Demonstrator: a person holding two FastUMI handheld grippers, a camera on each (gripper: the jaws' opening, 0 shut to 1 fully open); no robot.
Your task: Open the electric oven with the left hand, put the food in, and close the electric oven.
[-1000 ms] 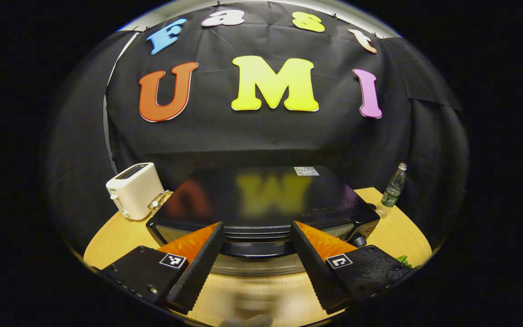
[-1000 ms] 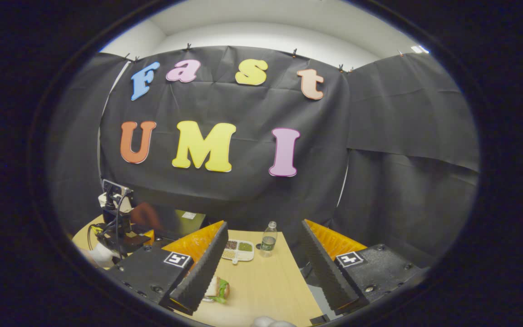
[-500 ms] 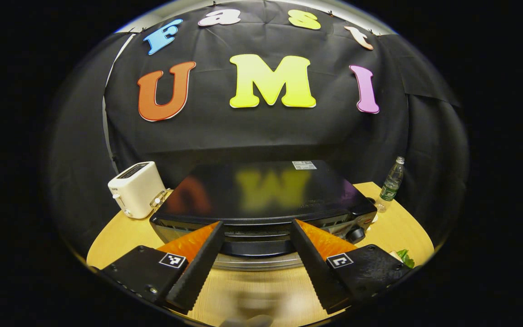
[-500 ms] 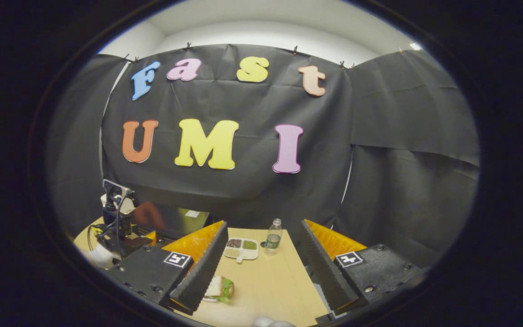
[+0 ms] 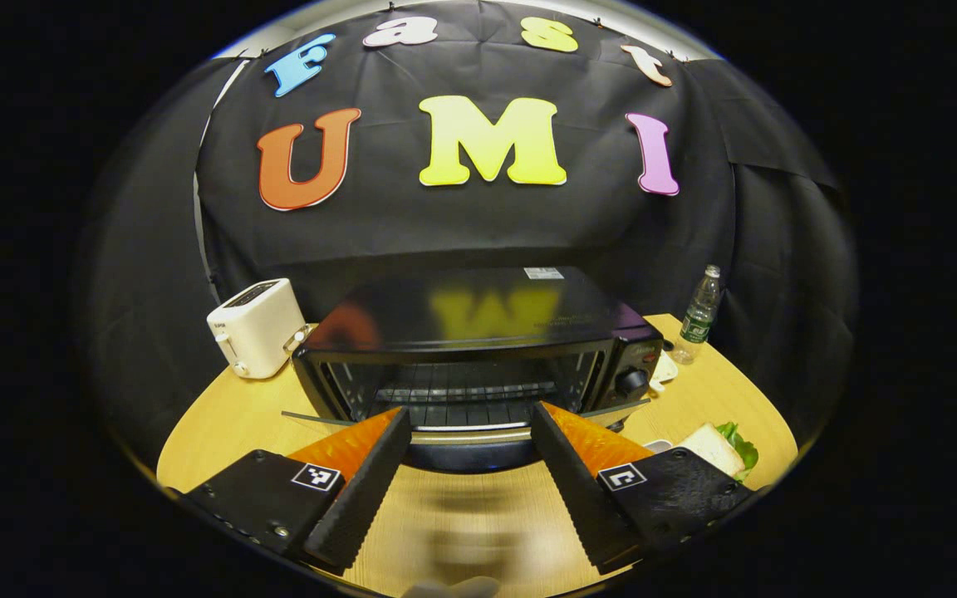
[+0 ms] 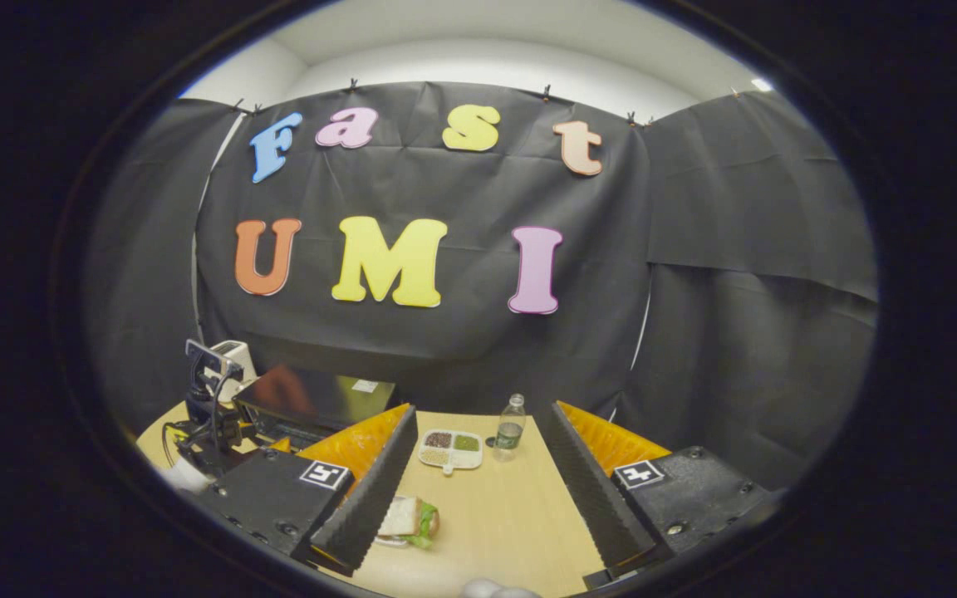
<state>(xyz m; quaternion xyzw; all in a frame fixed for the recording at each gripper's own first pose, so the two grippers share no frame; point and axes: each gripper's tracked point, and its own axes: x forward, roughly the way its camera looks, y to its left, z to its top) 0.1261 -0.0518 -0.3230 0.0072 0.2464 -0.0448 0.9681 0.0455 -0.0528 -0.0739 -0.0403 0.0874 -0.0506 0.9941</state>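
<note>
The black electric oven (image 5: 478, 320) stands mid-table with its glass door (image 5: 462, 433) swung down; the wire rack inside shows. The door's dark handle (image 5: 470, 455) lies between the wide-apart fingers of my left gripper (image 5: 470, 465), which is open; I cannot tell whether they touch it. A sandwich with lettuce (image 5: 723, 448) lies right of the oven. In the right gripper view the same sandwich (image 6: 412, 522) sits by the inner edge of the left finger of my right gripper (image 6: 470, 490), which is open and holds nothing. The oven (image 6: 312, 399) and the left gripper (image 6: 208, 415) are at far left.
A white toaster (image 5: 254, 328) stands left of the oven. A water bottle (image 5: 699, 316) is at the back right, seen again as the bottle (image 6: 512, 428) beside a divided dish of grains (image 6: 449, 448). The round wooden table (image 6: 495, 515) ends near both grippers.
The oven door has swung down from shut, with its handle between my left gripper's fingers, and the oven now looks farther off. The right gripper view has shifted slightly, showing more of the sandwich.
</note>
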